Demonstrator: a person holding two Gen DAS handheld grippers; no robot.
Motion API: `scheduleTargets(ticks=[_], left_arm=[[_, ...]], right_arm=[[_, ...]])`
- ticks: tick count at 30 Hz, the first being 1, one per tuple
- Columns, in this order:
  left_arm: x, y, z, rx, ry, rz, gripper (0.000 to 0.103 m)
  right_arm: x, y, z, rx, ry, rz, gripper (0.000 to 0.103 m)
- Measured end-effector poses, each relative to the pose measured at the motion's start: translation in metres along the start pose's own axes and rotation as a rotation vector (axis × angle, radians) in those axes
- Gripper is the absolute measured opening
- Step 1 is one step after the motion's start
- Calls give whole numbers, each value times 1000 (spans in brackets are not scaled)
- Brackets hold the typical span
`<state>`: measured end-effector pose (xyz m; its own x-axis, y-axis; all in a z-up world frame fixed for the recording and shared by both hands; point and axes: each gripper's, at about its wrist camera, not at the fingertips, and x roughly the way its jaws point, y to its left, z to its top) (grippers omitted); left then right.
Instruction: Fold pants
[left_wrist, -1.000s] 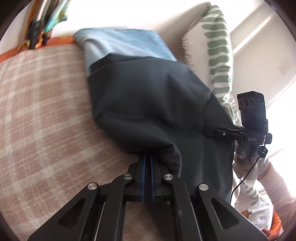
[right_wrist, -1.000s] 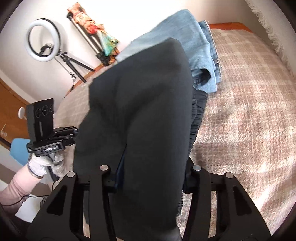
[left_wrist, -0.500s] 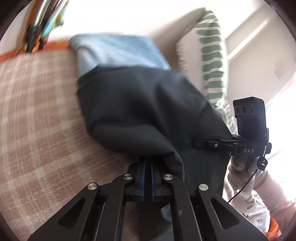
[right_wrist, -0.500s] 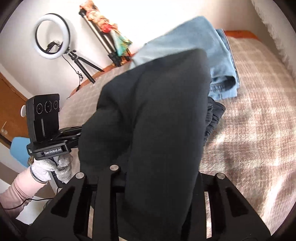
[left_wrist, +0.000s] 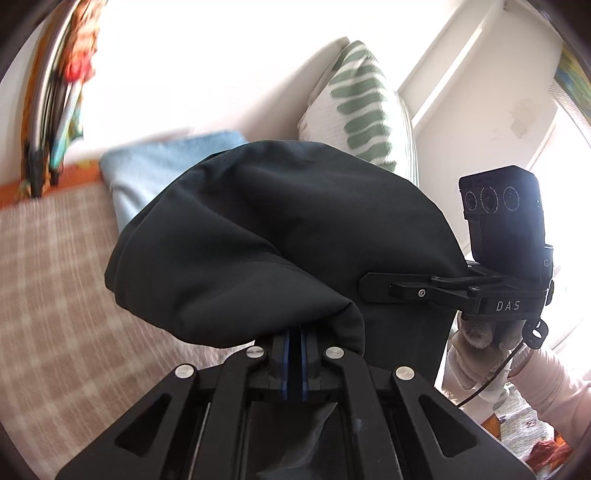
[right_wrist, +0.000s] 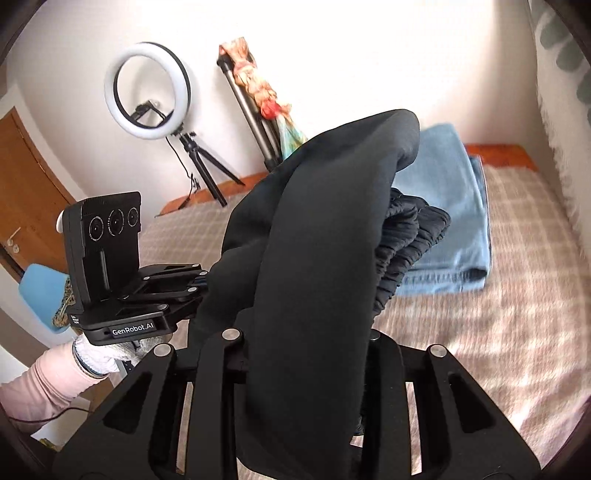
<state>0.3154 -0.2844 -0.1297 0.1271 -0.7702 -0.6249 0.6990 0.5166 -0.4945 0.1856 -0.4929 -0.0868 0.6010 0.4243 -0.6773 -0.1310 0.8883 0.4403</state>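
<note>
Above the plaid bed (right_wrist: 517, 295), both hand-held grippers pinch black pants (left_wrist: 280, 236).

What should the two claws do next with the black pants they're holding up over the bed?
Probably carry the black fabric pants forward and lay them down flat on the checked beige blanket. Both the left claw and right claw pinch the pants, which hang bunched in the air, not folded. The folded light blue jeans already lie behind, so set them down short of those.
</note>
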Motion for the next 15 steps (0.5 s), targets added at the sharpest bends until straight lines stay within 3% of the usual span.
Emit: scheduleTargets(ticks=[7, 15], left_arm=[[-11, -4, 49, 90, -58, 43, 0], [17, -16, 103, 163, -81, 127, 0]], right_arm=[[0, 1, 53, -51, -55, -39, 30], [39, -31, 103, -28, -72, -55, 30]])
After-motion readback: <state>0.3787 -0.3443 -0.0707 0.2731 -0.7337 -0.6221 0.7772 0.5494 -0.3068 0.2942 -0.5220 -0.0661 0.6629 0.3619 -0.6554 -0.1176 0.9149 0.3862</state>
